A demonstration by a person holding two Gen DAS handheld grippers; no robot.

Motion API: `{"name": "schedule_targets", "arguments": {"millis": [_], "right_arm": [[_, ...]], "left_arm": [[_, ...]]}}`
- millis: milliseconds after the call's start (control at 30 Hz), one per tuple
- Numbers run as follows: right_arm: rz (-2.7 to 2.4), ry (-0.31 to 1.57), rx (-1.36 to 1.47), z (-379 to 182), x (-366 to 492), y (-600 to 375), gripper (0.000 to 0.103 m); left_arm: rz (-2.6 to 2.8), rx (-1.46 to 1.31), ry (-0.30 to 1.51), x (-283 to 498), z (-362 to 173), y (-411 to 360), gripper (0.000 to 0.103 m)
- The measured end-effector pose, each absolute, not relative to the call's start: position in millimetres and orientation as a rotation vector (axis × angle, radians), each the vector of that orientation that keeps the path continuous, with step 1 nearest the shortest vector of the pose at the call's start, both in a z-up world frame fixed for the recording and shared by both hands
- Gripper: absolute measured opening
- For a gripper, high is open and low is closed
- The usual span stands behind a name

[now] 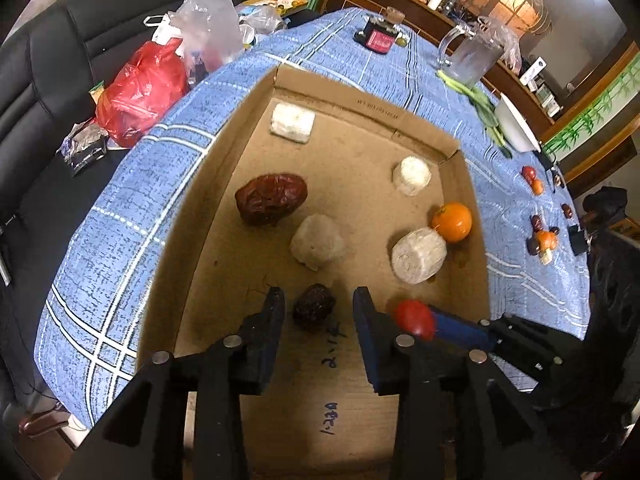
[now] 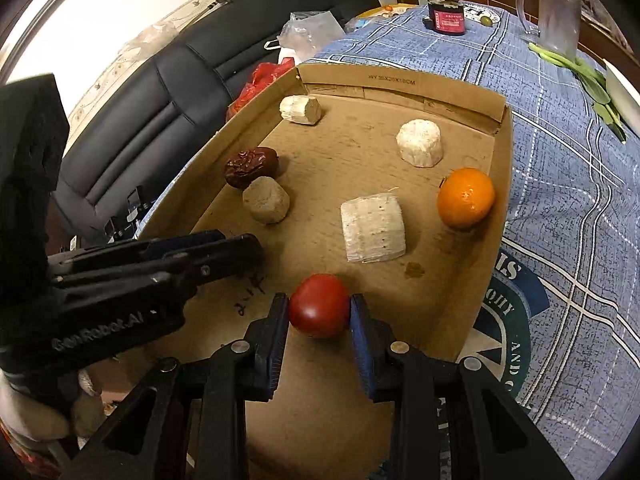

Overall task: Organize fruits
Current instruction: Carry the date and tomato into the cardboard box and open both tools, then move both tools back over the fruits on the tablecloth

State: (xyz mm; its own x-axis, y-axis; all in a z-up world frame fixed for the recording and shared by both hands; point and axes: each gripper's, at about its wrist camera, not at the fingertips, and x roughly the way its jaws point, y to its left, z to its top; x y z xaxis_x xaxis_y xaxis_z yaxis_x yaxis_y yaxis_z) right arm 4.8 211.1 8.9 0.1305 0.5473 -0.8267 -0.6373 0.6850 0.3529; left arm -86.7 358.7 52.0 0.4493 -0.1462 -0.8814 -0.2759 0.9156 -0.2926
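A shallow cardboard tray point(image 1: 360, 100) point(image 2: 400, 80) lies on the blue checked cloth. My left gripper point(image 1: 319, 304) is open low over its near end. A small dark wrinkled fruit point(image 1: 314, 306) lies on the floor between the fingers, with a gap on each side. My right gripper point(image 2: 319, 308) is shut on a smooth red fruit point(image 2: 320, 311) point(image 1: 416, 318), just right of the left one. Farther in the tray rest a big dried red date point(image 1: 272, 199) point(image 2: 250, 167), an orange tangerine point(image 1: 452, 222) point(image 2: 466, 197) and several white chunks point(image 1: 418, 255) point(image 2: 373, 228).
More small fruits point(image 1: 540, 236) lie on the cloth to the right of the tray. A glass mug point(image 1: 472, 56), a red-labelled jar point(image 1: 378, 38), green vegetables point(image 1: 486, 108) and a white bowl point(image 1: 518, 126) stand farther back. A red plastic bag point(image 1: 140, 92) sits on the black sofa at left.
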Motion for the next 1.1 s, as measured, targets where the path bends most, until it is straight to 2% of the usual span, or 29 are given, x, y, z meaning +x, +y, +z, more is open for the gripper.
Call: {"name": "schedule_targets", "arguments": {"millis": [200,400,567,667,1100], "right_arm": [[0.853,1.090,-0.071,33.9,-0.8,195.1,0.038],[0.800,1.040,0.008,54.9,2.4,162.0,0.048],[0.740,1.018,0.074,63.9,5.6,126.0,0.053],[0.709,1.008,0.102,65.6,5.3,101.0,0.055],[0.625,0.963,0.141,79.4,-4.4,18.3,0.057]], "left_arm": [[0.100,-0.414,1.057,-89.7,77.6,350.3,0.046],[0.125,-0.292,0.998,-92.3,109.2,317.0,0.057],[0.123,-0.158,0.961,-93.7,131.7,274.1,0.059],[0.113,-0.097,0.939,-94.5,140.2,251.7,0.064],[0.103,0.064,0.871,-105.5,166.4,166.5,0.066]]}}
